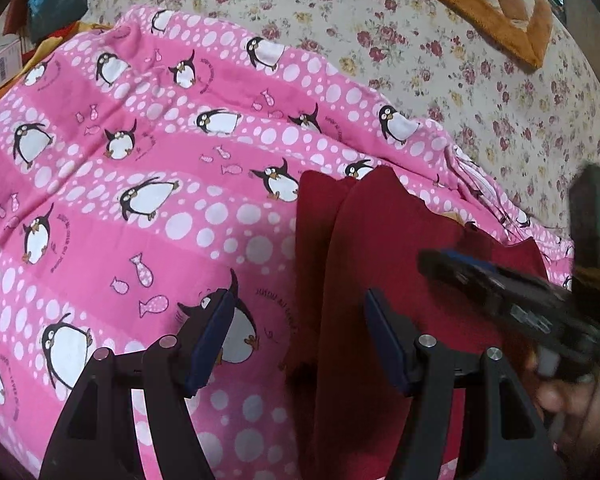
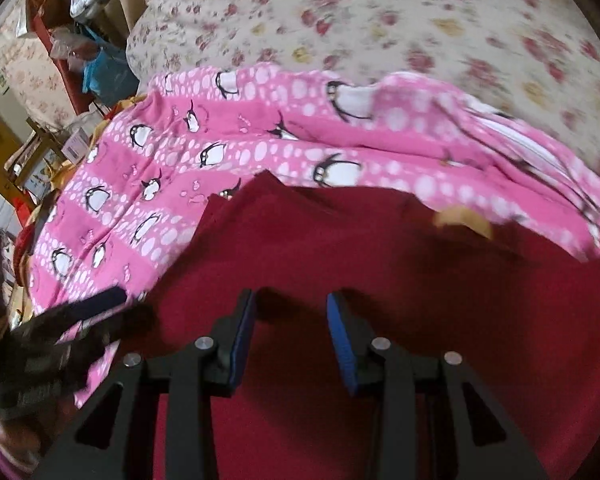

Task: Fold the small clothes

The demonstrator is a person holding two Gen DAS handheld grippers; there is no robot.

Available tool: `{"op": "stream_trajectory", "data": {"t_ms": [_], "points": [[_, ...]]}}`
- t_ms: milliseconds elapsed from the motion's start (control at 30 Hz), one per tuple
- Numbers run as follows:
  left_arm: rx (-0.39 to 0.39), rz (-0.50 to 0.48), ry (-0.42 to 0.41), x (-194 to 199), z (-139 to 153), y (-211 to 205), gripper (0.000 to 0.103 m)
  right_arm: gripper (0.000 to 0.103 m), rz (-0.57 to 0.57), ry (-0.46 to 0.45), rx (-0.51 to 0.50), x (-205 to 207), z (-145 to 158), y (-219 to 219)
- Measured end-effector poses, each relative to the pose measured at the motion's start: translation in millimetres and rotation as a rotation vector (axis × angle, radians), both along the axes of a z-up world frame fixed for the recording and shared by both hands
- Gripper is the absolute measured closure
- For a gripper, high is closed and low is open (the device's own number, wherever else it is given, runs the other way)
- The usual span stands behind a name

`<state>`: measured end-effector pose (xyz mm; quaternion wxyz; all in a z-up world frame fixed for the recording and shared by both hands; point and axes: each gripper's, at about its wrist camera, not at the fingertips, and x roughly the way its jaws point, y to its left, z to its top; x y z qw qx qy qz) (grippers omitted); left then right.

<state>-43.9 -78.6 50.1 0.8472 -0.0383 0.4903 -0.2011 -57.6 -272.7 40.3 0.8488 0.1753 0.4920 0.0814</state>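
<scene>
A dark red garment point(image 1: 384, 280) lies on a pink penguin-print blanket point(image 1: 140, 168); its two pointed ends reach away from me. My left gripper point(image 1: 300, 304) is open and empty, just above the garment's left edge. My right gripper point(image 2: 292, 300) is open and empty, low over the middle of the red garment point(image 2: 380, 260). The right gripper also shows blurred in the left wrist view point(image 1: 500, 292), over the garment's right side. The left gripper shows blurred in the right wrist view point(image 2: 80, 312), at the garment's left edge.
A cream floral bedspread point(image 1: 420, 40) lies beyond the pink blanket point(image 2: 260, 140). An orange patchwork quilt point(image 1: 500, 4) sits at the far right. Cluttered shelves and bags point(image 2: 80, 52) stand past the bed's left side. A small tan patch point(image 2: 464, 220) shows at the garment's far edge.
</scene>
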Motion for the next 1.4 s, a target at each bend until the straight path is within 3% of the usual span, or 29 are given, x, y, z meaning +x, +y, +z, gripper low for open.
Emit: {"op": "stream_trajectory", "data": {"t_ms": [300, 433, 667, 1000, 1133, 1233, 1333, 1400], "points": [[-0.003, -0.023, 0.05, 8, -12, 1, 0.057, 0.062, -0.001, 0.044, -0.131, 62, -28, 23], [-0.018, -0.02, 0.062, 9, -12, -1, 0.057, 0.062, -0.005, 0.062, -0.094, 69, -29, 17], [-0.021, -0.017, 0.059, 9, -10, 0, 0.057, 0.062, -0.045, -0.011, -0.03, 14, 2, -16], [-0.027, -0.002, 0.046, 8, -9, -1, 0.057, 0.059, -0.158, 0.0, -0.046, -85, 17, -81], [-0.053, 0.009, 0.065, 11, -13, -2, 0.057, 0.056, -0.165, 0.007, -0.003, -95, 14, -85], [-0.051, 0.012, 0.099, 17, -22, -6, 0.055, 0.039, -0.154, 0.043, 0.02, -95, -5, -74], [-0.07, 0.03, 0.114, 24, -26, -6, 0.052, 0.039, -0.134, 0.02, -0.078, -98, -7, -59], [-0.075, 0.036, 0.118, 26, -26, -6, 0.052, 0.039, -0.123, 0.024, -0.083, -100, -1, -57]]}}
